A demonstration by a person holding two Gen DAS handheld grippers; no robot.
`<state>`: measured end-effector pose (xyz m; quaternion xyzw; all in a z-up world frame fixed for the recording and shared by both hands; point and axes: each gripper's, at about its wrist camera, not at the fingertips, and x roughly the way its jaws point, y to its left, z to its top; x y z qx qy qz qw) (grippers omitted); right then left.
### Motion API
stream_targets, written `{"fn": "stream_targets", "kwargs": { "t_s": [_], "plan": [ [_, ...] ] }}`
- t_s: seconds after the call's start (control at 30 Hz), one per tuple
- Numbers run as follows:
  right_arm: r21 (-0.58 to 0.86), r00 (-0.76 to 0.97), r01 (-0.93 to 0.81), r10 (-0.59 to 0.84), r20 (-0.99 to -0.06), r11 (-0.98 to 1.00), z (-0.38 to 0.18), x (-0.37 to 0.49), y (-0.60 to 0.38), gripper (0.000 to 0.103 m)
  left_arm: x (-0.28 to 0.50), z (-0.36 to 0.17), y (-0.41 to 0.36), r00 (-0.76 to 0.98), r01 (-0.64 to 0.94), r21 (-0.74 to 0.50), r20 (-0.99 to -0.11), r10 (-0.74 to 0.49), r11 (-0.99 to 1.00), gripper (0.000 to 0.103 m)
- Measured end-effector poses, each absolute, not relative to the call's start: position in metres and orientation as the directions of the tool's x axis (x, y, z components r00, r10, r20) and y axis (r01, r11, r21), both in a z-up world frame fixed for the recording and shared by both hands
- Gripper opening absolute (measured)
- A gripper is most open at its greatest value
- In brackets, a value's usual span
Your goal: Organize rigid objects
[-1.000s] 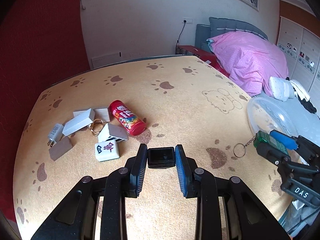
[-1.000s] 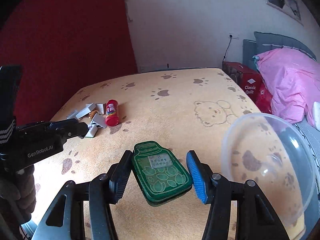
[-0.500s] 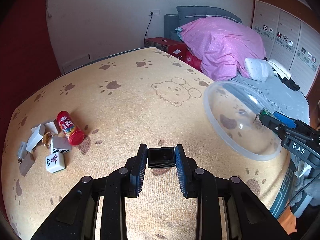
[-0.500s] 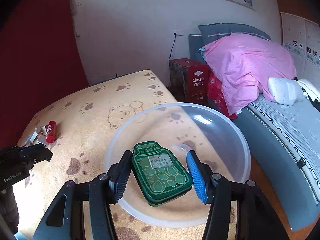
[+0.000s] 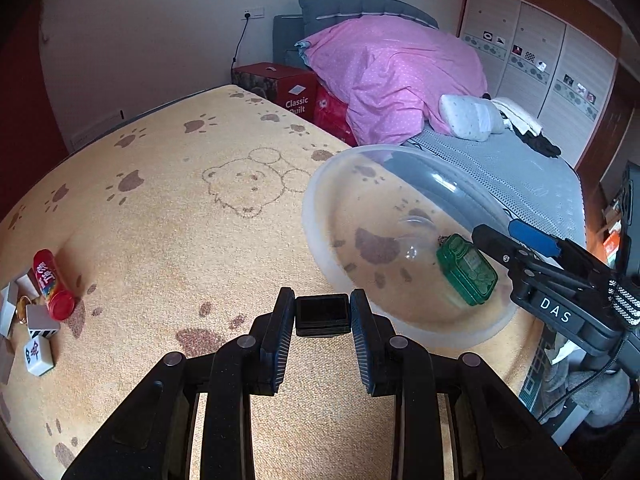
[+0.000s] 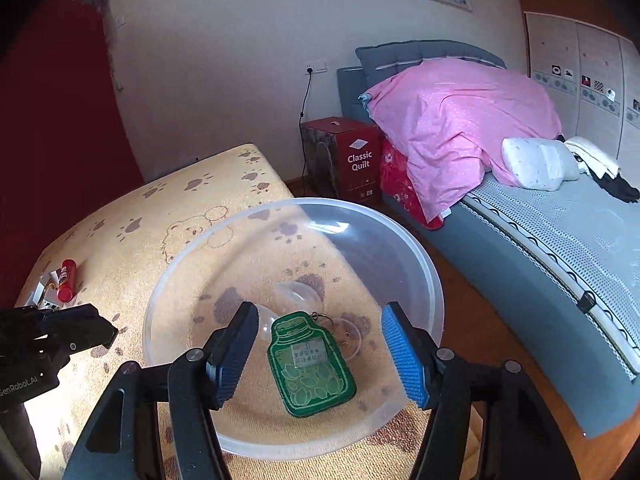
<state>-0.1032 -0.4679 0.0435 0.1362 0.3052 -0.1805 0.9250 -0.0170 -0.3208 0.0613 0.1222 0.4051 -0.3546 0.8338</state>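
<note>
Right gripper (image 6: 320, 354) is spread wide over the clear plastic bowl (image 6: 434, 280), holding nothing. The green bottle-shaped tin keychain (image 6: 312, 364) lies flat on the bowl floor between the fingers, touching neither, with its key ring (image 6: 320, 316) at the neck end. In the left view the same keychain (image 5: 466, 274) sits in the bowl (image 5: 320, 184) near the right gripper's tips.

Left gripper (image 5: 322, 314) is clamped on a small black box (image 5: 322, 314), pinched on both side faces, held above the paw-print blanket (image 5: 180, 208) just beside the bowl's near rim.

The black box looks stiff, light and smooth-sided; the side-face pinch seems the sound hold, and it probably slips if the squeeze eases. It likely goes into the bowl next. The bowl is thin and light, and part of it seems to overhang the blanket edge, so a knock on the rim could tip it.

Still to sort, well apart at far left: red candy tube (image 5: 50, 284), mahjong tile (image 5: 38, 354), grey-white blocks (image 5: 40, 318). The tube is round and rolls, so grip across its body. Tile and blocks are hard and flat-faced, so take them by opposite faces.
</note>
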Motion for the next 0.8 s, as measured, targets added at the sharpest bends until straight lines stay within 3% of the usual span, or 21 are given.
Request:
{"fn": "stream_targets", "kwargs": {
  "t_s": [0.5, 0.73, 0.8],
  "plan": [
    [0.169, 0.734, 0.507, -0.320, -0.599, 0.845, 0.041, -0.111, -0.490, 0.074, -0.022, 0.065, -0.366, 0.339, 0.773, -0.160, -0.714, -0.613, 0.614, 0.029],
    [0.173, 0.739, 0.509, -0.325, -0.591, 0.843, 0.041, -0.115, -0.491, 0.074, -0.028, 0.062, -0.343, 0.353, 0.764, -0.143, -0.724, -0.593, 0.629, 0.031],
    [0.178, 0.739, 0.510, -0.323, -0.591, 0.841, 0.041, -0.115, -0.492, 0.074, -0.032, 0.057, -0.333, 0.358, 0.758, -0.131, -0.736, -0.575, 0.639, 0.037]
  ]
}}
